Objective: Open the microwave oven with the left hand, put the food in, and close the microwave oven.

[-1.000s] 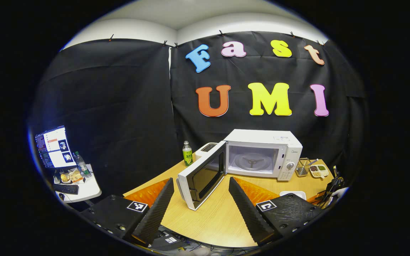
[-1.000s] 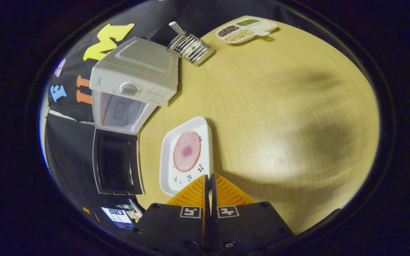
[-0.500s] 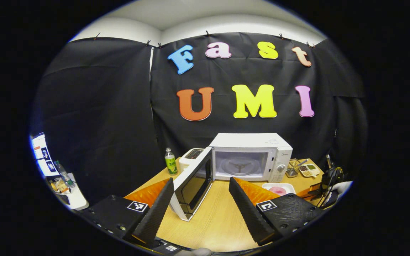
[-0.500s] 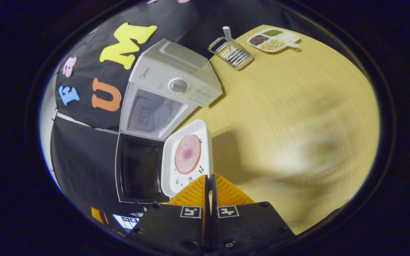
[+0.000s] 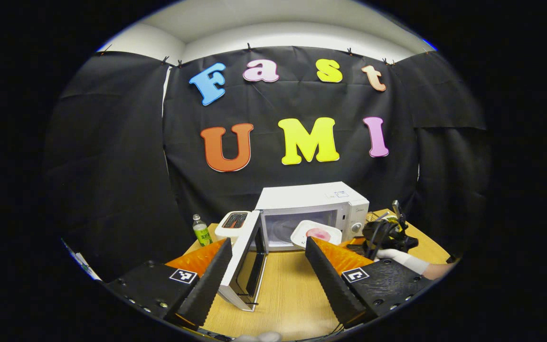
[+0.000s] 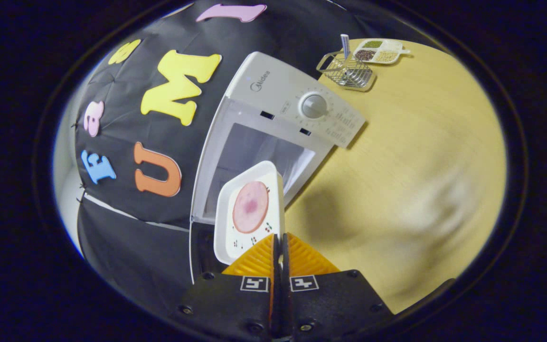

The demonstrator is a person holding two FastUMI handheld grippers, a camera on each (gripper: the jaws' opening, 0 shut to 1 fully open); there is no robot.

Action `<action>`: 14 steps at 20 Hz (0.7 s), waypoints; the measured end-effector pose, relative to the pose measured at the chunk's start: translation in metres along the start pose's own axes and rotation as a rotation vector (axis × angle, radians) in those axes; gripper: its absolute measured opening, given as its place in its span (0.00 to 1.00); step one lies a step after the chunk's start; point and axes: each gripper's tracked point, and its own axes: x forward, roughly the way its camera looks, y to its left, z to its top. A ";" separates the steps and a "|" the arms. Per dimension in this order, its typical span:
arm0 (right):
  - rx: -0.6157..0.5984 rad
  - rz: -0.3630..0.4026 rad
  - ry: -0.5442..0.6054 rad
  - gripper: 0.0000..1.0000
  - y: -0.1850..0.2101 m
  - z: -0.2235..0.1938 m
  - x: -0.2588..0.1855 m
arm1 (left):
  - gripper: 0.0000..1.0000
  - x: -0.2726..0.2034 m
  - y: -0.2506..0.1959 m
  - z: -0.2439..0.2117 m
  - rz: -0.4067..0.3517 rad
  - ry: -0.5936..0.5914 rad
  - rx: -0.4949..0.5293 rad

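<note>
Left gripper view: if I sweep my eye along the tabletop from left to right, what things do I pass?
Green bottle → toaster → open microwave door → microwave with the plate of food at its mouth → right gripper and the hand holding it.

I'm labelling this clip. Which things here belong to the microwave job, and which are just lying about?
In the job: microwave, its open door, plate with food, right gripper.
Lying about: bottle, toaster, wire rack, snack tray.
</note>
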 end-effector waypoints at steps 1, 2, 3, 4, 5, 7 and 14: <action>0.029 0.003 -0.024 0.04 0.005 0.000 0.012 | 0.95 0.003 0.000 0.002 -0.013 0.001 -0.013; 0.065 -0.002 -0.069 0.03 0.008 0.003 0.025 | 0.95 0.005 -0.001 0.009 -0.026 -0.008 -0.019; 0.092 -0.023 -0.113 0.03 0.007 0.007 0.037 | 0.95 0.008 -0.003 0.013 -0.037 -0.014 -0.016; 0.114 -0.040 -0.151 0.04 0.006 0.011 0.050 | 0.95 0.009 -0.003 0.014 -0.042 -0.019 -0.005; 0.135 -0.060 -0.182 0.04 0.002 0.012 0.061 | 0.95 0.013 -0.005 0.013 -0.051 -0.019 0.004; 0.180 -0.081 -0.234 0.03 -0.001 0.011 0.080 | 0.95 0.016 -0.006 0.009 -0.059 -0.016 0.028; 0.235 -0.172 -0.311 0.04 -0.006 0.023 0.145 | 0.95 0.017 0.002 -0.004 -0.046 0.005 0.023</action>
